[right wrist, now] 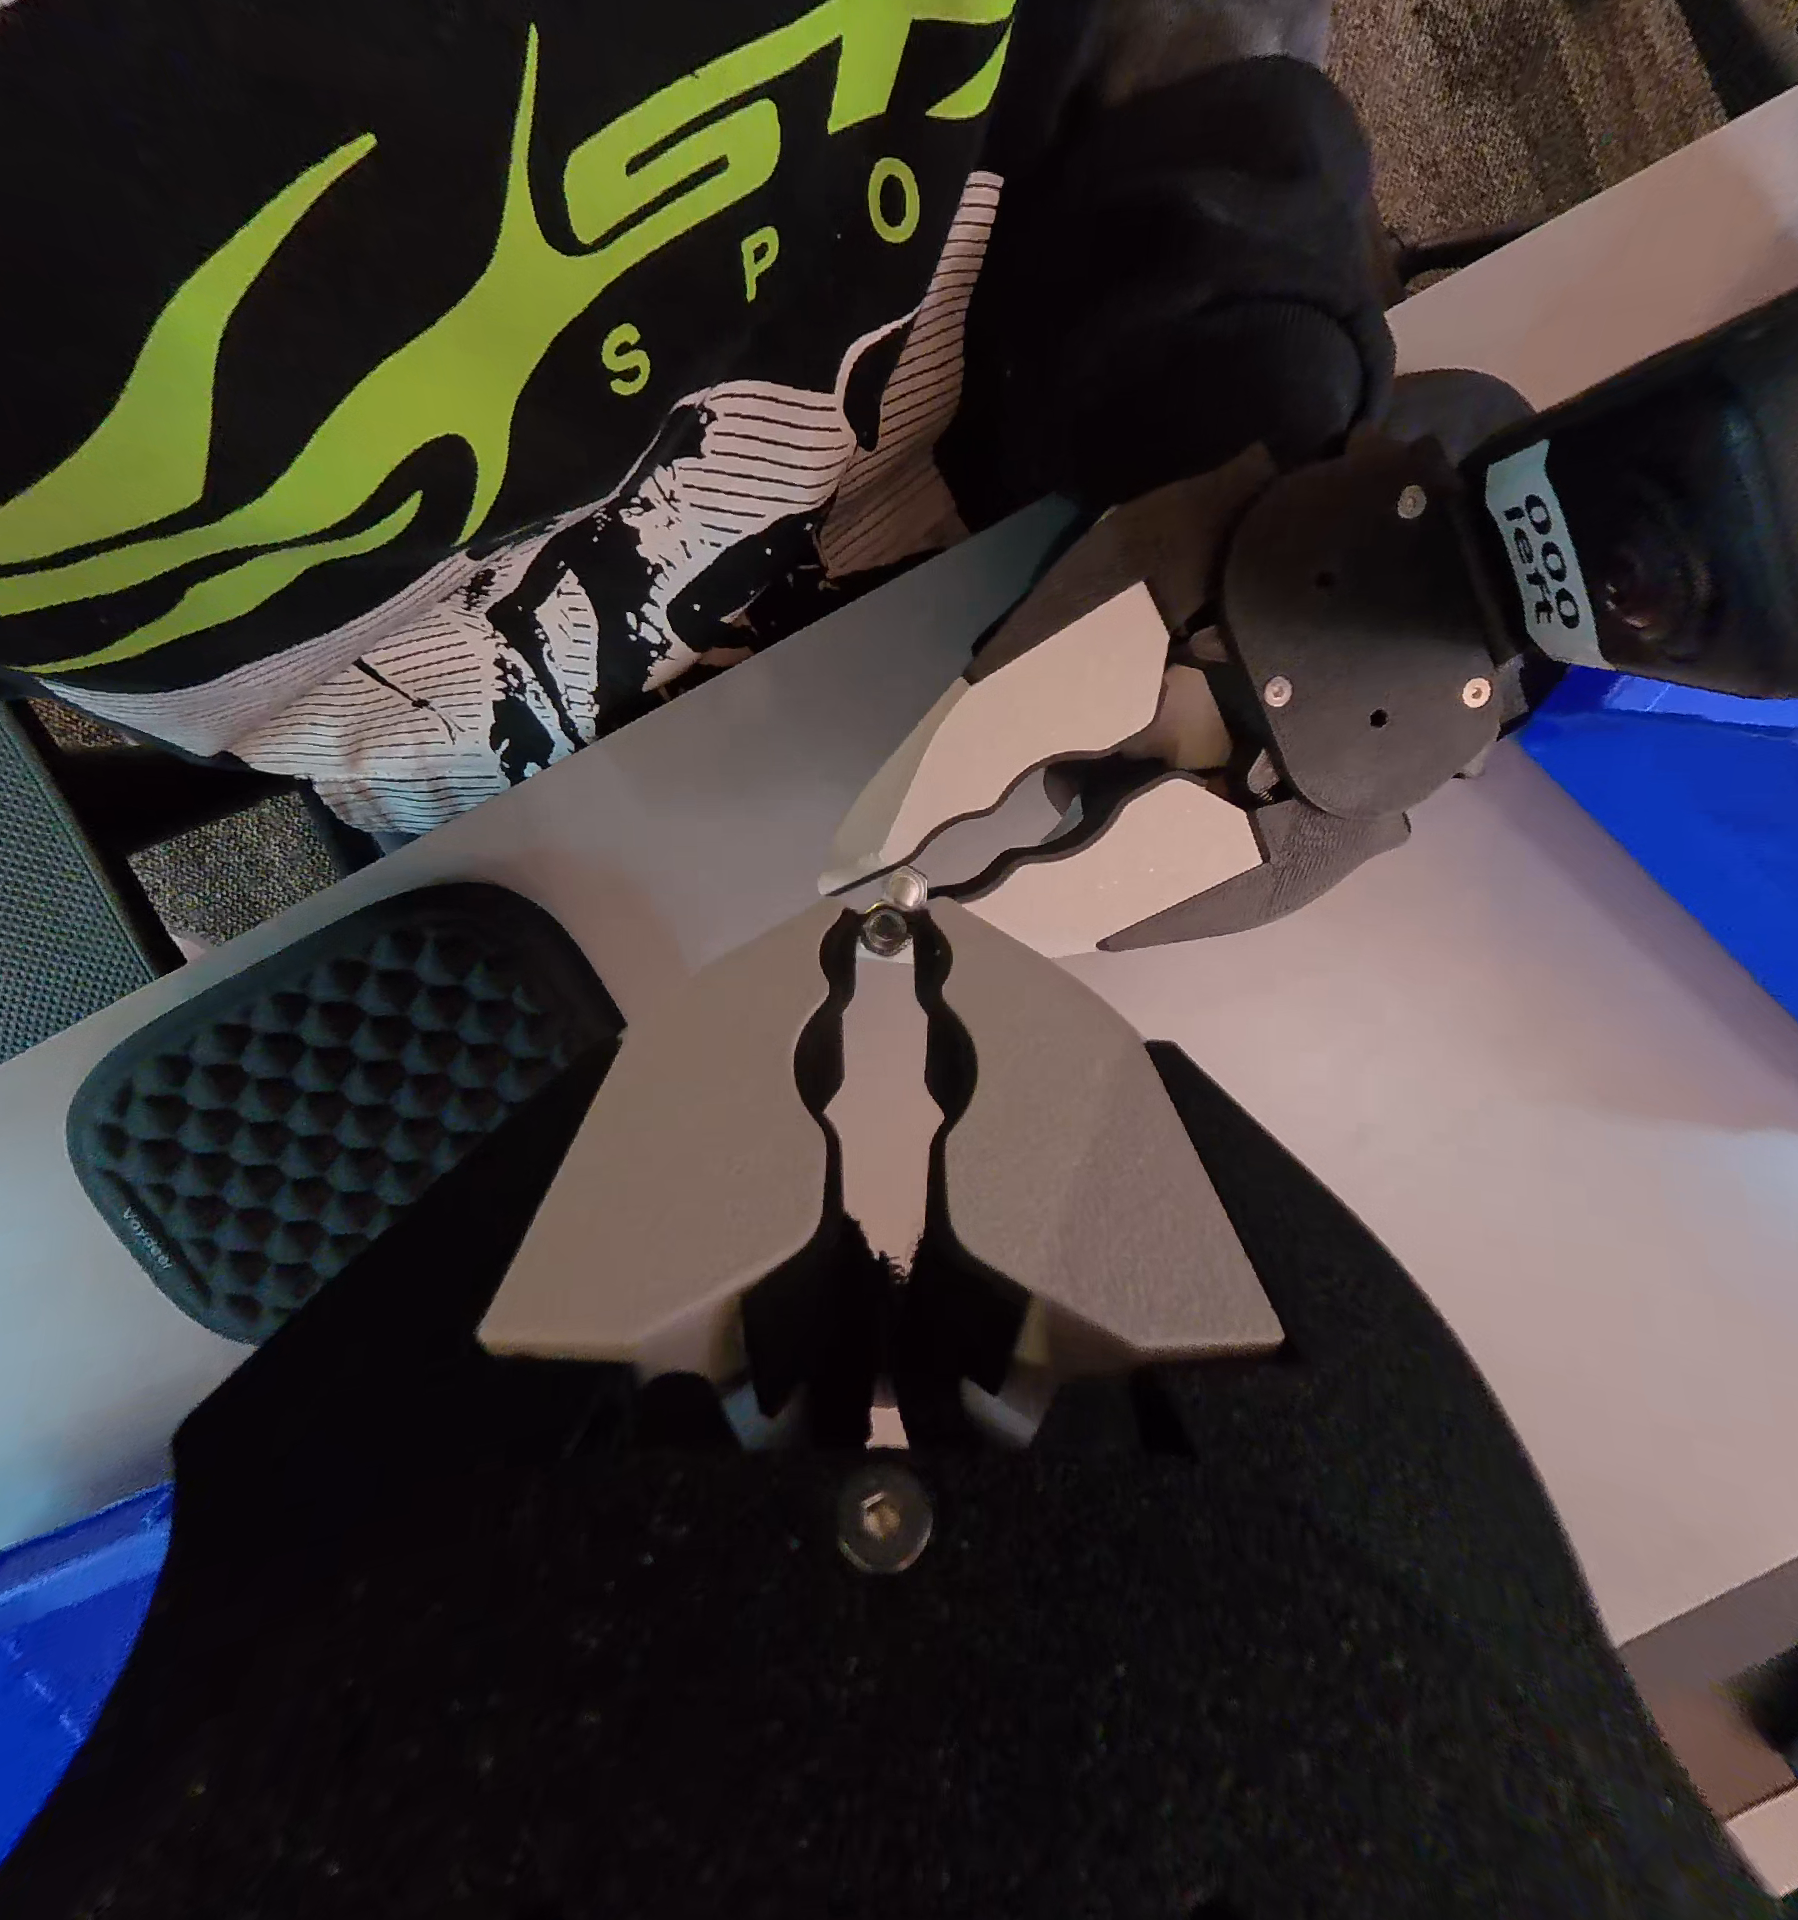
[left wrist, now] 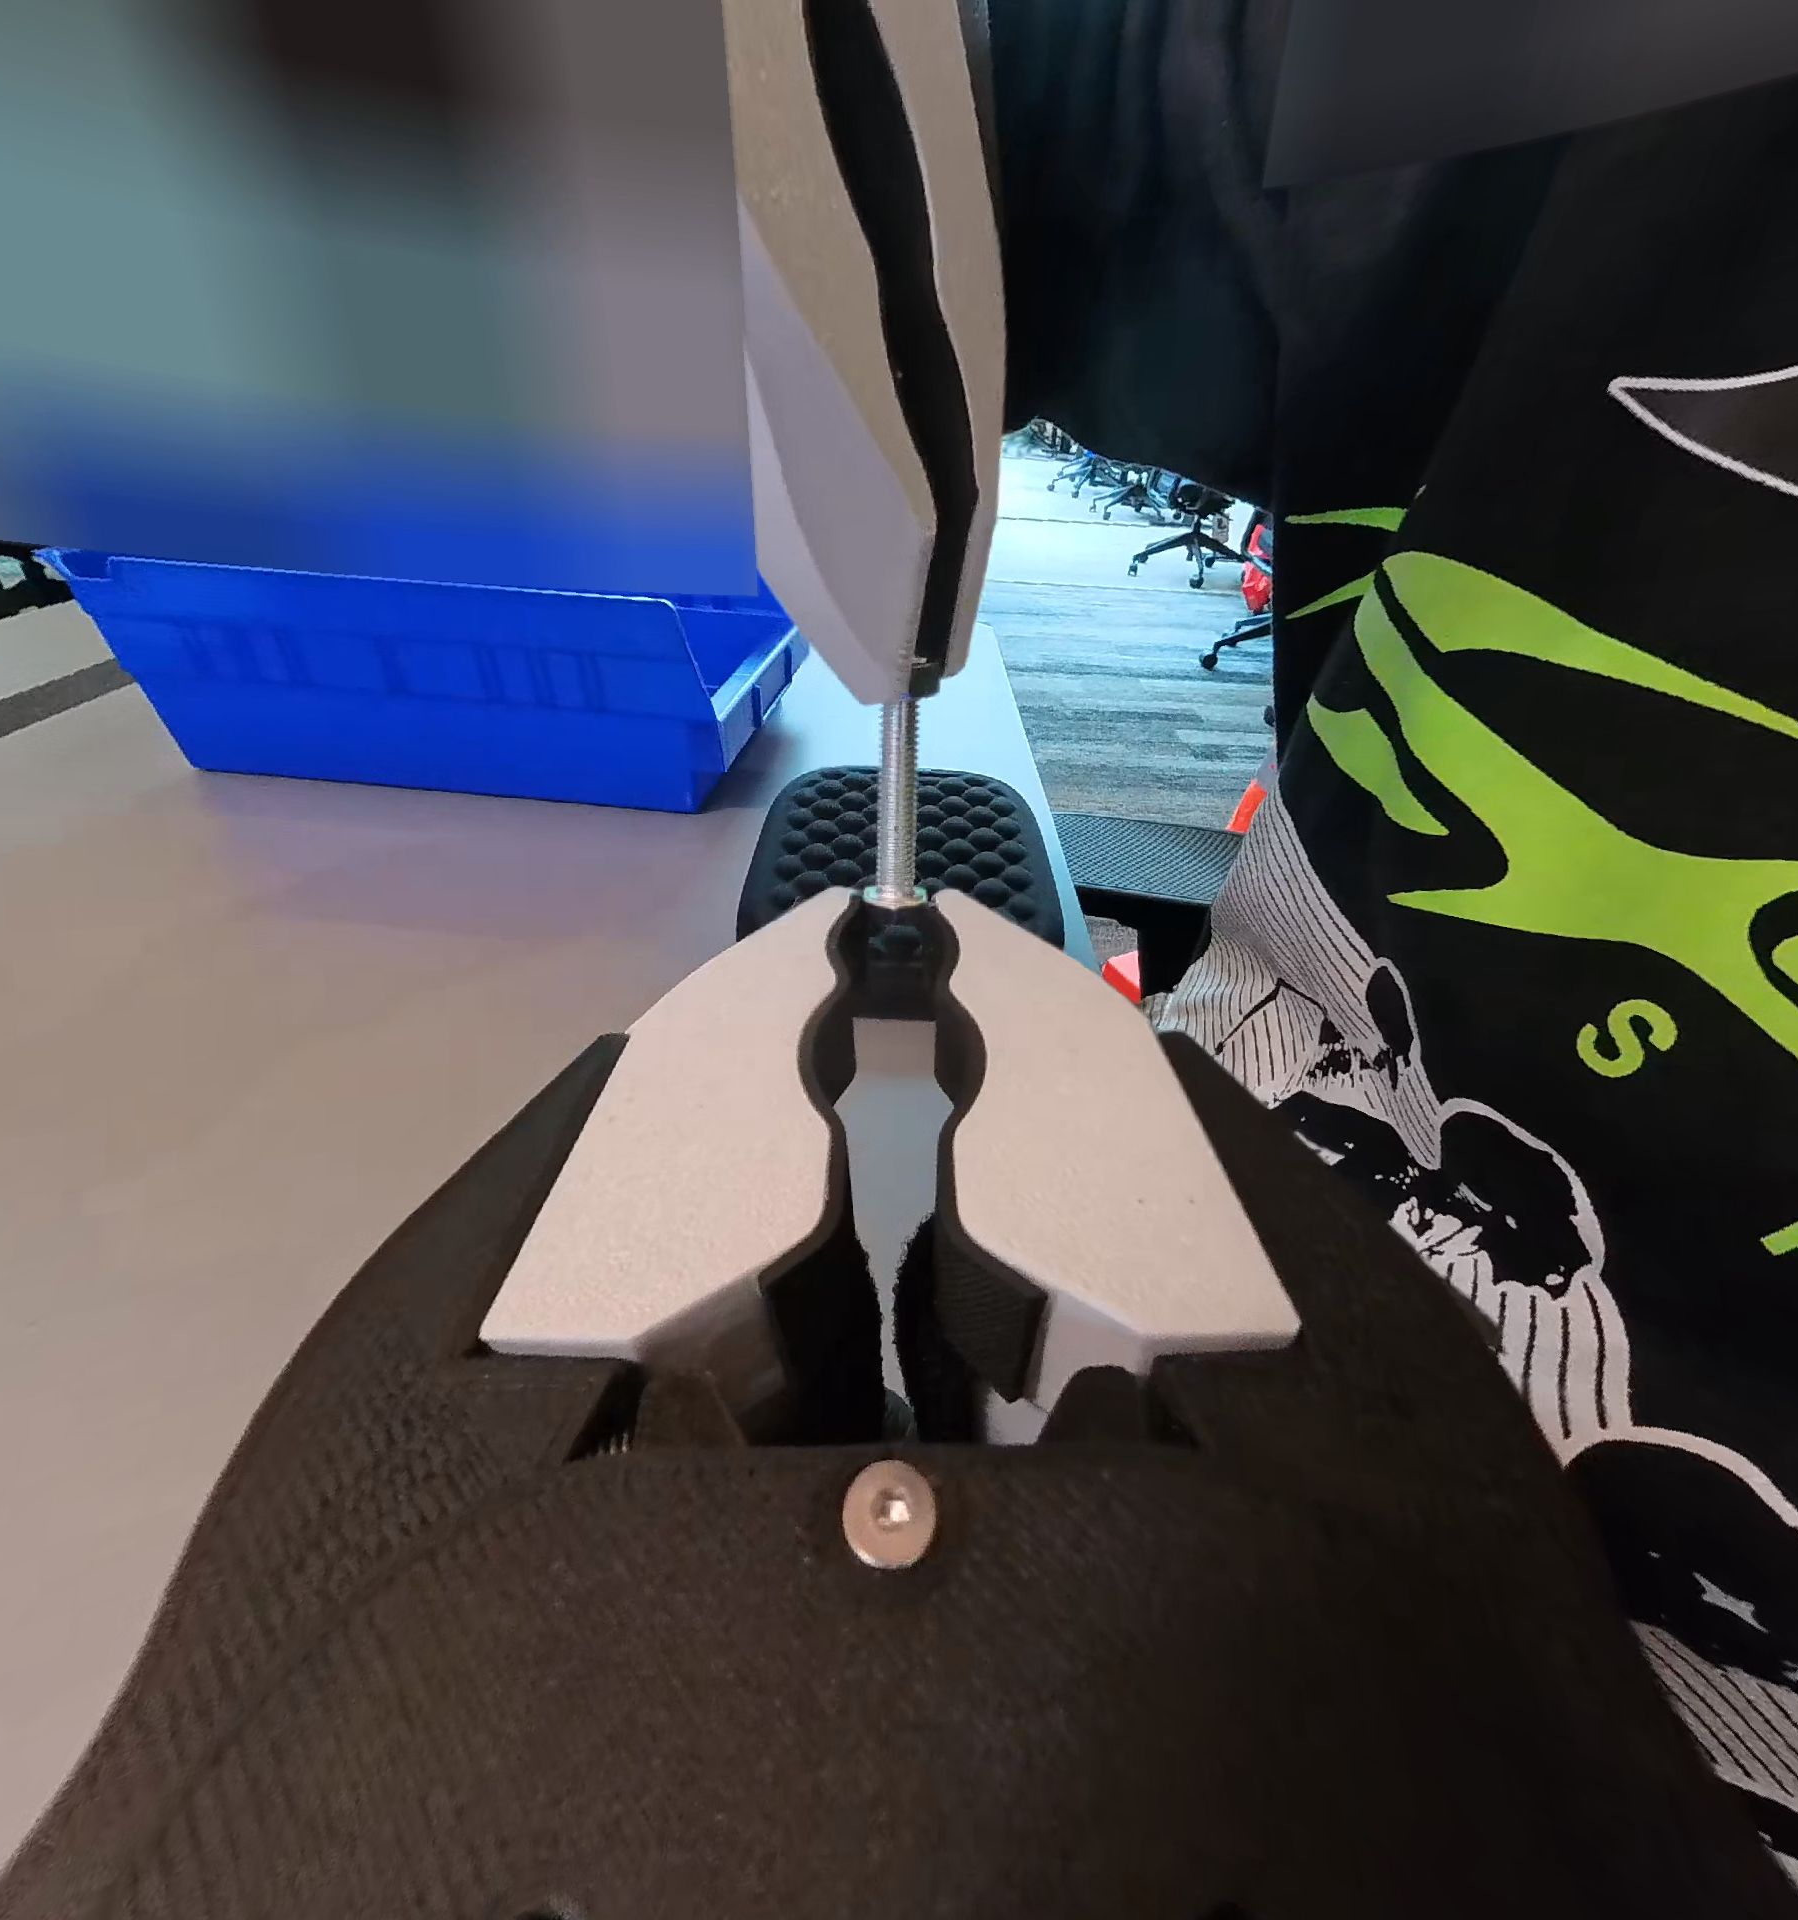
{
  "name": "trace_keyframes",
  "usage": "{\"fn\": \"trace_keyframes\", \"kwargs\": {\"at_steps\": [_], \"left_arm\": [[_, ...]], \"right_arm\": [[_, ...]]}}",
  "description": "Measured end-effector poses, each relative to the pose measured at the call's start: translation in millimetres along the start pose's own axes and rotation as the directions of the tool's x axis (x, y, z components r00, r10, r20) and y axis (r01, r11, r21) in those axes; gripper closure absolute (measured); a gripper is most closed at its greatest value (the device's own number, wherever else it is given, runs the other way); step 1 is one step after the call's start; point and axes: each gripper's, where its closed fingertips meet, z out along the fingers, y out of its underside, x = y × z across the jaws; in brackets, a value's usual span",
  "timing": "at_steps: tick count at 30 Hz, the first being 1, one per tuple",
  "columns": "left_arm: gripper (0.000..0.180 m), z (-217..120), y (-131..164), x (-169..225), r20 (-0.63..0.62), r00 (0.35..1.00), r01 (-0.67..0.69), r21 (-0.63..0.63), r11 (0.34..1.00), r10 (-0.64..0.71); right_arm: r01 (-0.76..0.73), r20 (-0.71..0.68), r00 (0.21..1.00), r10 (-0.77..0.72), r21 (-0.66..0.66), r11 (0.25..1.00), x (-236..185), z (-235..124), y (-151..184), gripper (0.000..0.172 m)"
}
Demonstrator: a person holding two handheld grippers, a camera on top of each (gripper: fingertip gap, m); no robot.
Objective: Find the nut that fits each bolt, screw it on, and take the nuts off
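Observation:
In the left wrist view my left gripper (left wrist: 895, 902) is shut on a small silver nut (left wrist: 897, 896) at its fingertips. A silver bolt (left wrist: 895, 790) stands upright with its threaded end in the nut. My right gripper (left wrist: 921, 675) comes down from above and is shut on the bolt's dark head. In the right wrist view my right gripper (right wrist: 884, 923) grips the bolt head (right wrist: 882, 928), seen end-on. The left gripper (right wrist: 900, 883) reaches in from the upper right, holding the nut (right wrist: 907, 888) just beyond. Both are held above the grey table (left wrist: 251, 1039).
A blue bin (left wrist: 438, 675) stands on the table at the back left. A black bumpy pad (left wrist: 936, 821) lies at the table's edge behind the bolt. A person in a black shirt with a green print (left wrist: 1549, 831) is close on the right. A gloved hand (right wrist: 1165, 260) holds the left gripper. About 4 cm separates my left fingertips from my right.

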Motion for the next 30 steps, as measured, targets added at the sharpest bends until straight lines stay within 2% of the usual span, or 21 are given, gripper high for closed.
{"fn": "trace_keyframes", "kwargs": {"at_steps": [5,8,13,19,22,30], "left_arm": [[0.171,-1,-1,-1,0.007,1.0,0.004,0.005,1.0,-0.004],[0.171,-2,-2,-6,0.049,0.999,0.003,0.011,1.0,-0.004],[0.171,-7,-3,-29,0.251,0.968,0.006,0.019,1.0,-0.011],[0.171,-17,-5,-51,0.437,0.899,0.011,0.033,0.999,-0.024],[0.171,-18,-5,-53,0.451,0.892,0.015,0.034,0.999,-0.029],[0.171,-19,-6,-54,0.445,0.895,0.023,0.055,0.998,-0.045]], "right_arm": [[-0.006,-0.011,1.0,0.006,0.008,1.0,3,0,0,0.161],[-0.057,-0.027,0.998,0.057,0.008,0.998,6,-1,2,0.161],[-0.26,-0.101,0.961,0.256,-0.02,0.966,20,-7,17,0.161],[-0.53,-0.202,0.829,0.522,0.016,0.848,38,-13,30,0.161],[-0.589,-0.219,0.785,0.579,0.027,0.808,40,-13,32,0.161],[-0.581,-0.233,0.789,0.568,0.016,0.814,41,-9,34,0.153]]}}
